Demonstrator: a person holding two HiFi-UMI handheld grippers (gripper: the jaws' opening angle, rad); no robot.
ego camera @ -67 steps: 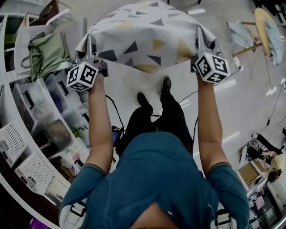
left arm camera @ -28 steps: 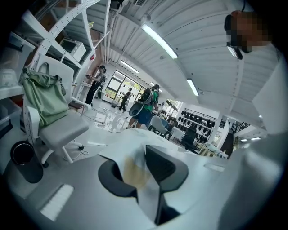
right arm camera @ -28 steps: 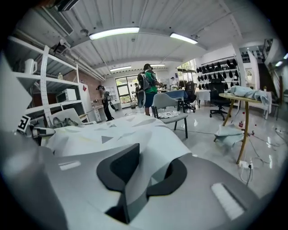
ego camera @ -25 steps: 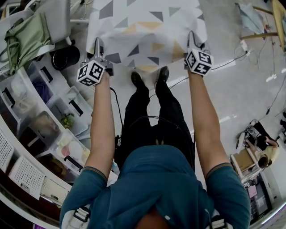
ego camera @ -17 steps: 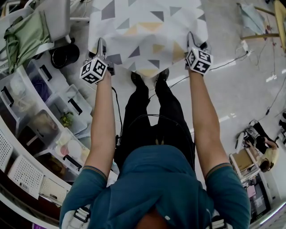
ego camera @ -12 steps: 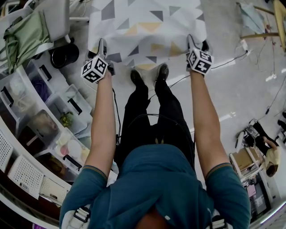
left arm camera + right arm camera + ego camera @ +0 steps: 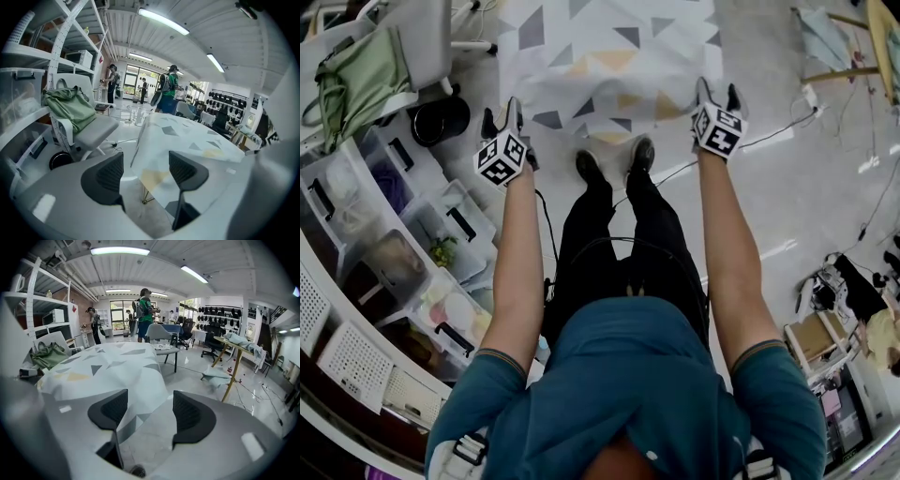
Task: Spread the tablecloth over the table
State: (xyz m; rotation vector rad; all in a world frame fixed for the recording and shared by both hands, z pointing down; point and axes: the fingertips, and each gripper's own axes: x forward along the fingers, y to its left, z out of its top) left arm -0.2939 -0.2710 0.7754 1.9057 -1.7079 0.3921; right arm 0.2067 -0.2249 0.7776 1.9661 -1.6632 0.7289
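While opening, left gripper (image 7: 501,114) jaws clear of tablecloth (image 7: 609,56), nothing pinched; right gripper (image 7: 718,92) released, wide apart, empty; matte white cloth, grey-yellow triangles, draped

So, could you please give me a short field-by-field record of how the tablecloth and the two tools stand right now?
tablecloth: spread flat over the table, triangle pattern, near edge hanging down
table: covered; only one leg shows under the cloth
left tool: jaws opening, no cloth between them, beside the near left corner
right tool: open, gripping nothing, at the near right corner
green bag: on a chair, left of the table
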